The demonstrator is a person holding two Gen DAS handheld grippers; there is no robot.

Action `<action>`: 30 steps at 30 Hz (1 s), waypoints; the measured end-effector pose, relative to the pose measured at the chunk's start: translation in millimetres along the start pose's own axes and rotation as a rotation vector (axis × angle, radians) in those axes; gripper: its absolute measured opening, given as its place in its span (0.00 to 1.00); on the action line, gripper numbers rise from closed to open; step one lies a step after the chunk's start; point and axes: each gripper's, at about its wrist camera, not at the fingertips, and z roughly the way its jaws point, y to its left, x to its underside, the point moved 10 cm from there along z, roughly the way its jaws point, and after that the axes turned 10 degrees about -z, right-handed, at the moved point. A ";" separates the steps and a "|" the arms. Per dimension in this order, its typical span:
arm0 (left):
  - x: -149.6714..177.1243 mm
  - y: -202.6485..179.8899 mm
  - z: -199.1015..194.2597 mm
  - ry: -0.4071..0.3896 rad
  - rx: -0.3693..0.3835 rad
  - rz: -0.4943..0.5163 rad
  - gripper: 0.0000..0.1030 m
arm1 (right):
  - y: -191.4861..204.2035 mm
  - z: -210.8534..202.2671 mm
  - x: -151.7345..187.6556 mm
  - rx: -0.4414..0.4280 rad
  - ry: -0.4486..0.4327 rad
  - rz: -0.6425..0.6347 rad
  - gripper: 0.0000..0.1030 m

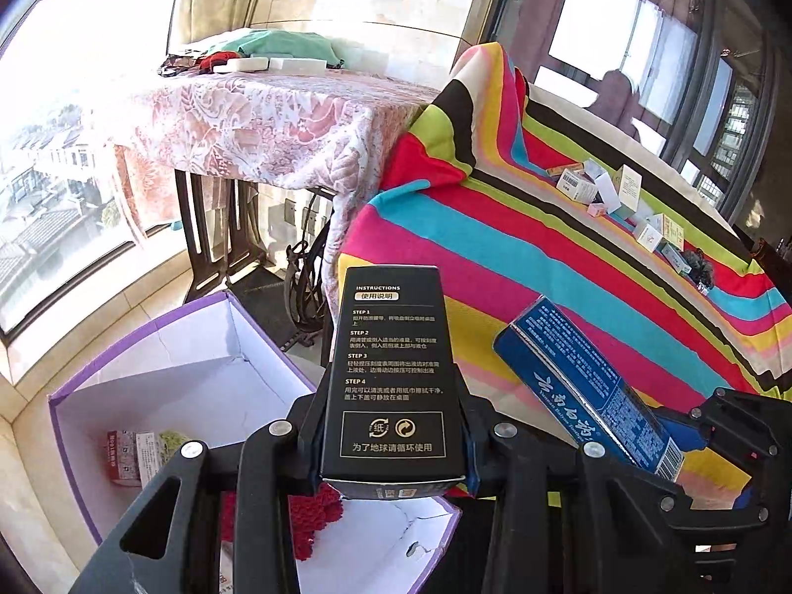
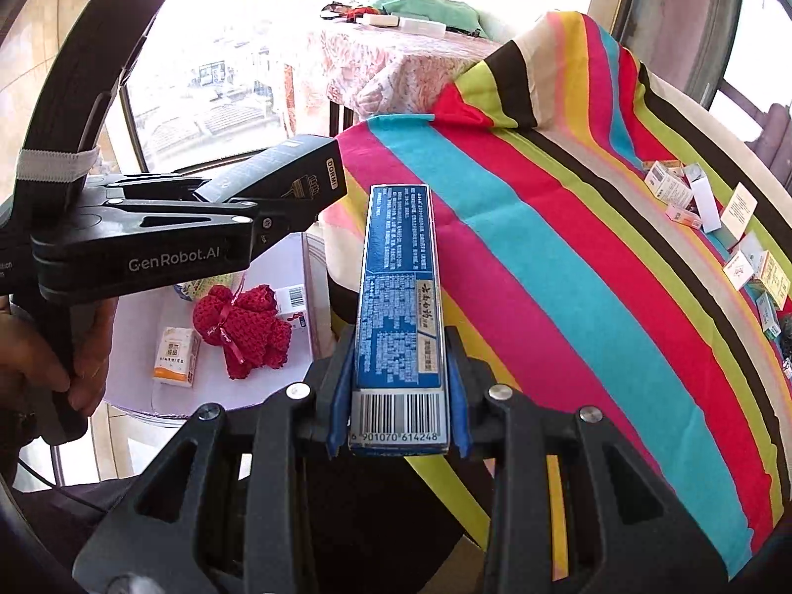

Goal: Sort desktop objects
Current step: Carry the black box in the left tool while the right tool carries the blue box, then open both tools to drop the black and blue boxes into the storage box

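Note:
My left gripper (image 1: 393, 440) is shut on a tall black box (image 1: 391, 376) with white instruction text, held above the right edge of an open purple-edged white box (image 1: 163, 366). The black box also shows in the right wrist view (image 2: 292, 173), with the left gripper (image 2: 277, 218) over the open box (image 2: 297, 267). My right gripper (image 2: 398, 396) is shut on a long blue toothpaste box (image 2: 398, 297), held over the striped table's left edge; it also shows in the left wrist view (image 1: 589, 391). The open box holds a red crocheted item (image 2: 242, 326) and small cartons.
A table under a bright striped cloth (image 2: 569, 272) fills the right side. Several small medicine boxes (image 2: 693, 198) lie at its far right. A second table with a pink patterned cloth (image 1: 257, 123) stands by the window behind, bearing fabric and white boxes.

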 end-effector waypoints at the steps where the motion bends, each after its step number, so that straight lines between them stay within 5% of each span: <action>1: -0.7 11.9 -1.0 -0.004 -0.022 -0.021 0.38 | 7.1 2.7 -3.2 -0.013 0.001 -0.026 0.35; 19: 1.4 152.0 -6.0 0.016 -0.354 -0.203 0.40 | 138.8 53.1 -21.2 -0.275 0.051 -0.365 0.35; 23: 1.6 178.5 -19.8 -0.016 -0.524 -0.219 0.69 | 148.0 51.6 -22.7 -0.338 0.034 -0.367 0.41; 27: -8.6 160.2 -34.9 -0.086 -0.503 -0.196 0.80 | 106.2 32.4 -32.8 -0.261 -0.031 -0.277 0.56; 30: -19.6 120.3 -31.7 -0.098 -0.388 -0.156 0.81 | 54.6 12.9 -36.6 -0.163 -0.079 -0.185 0.61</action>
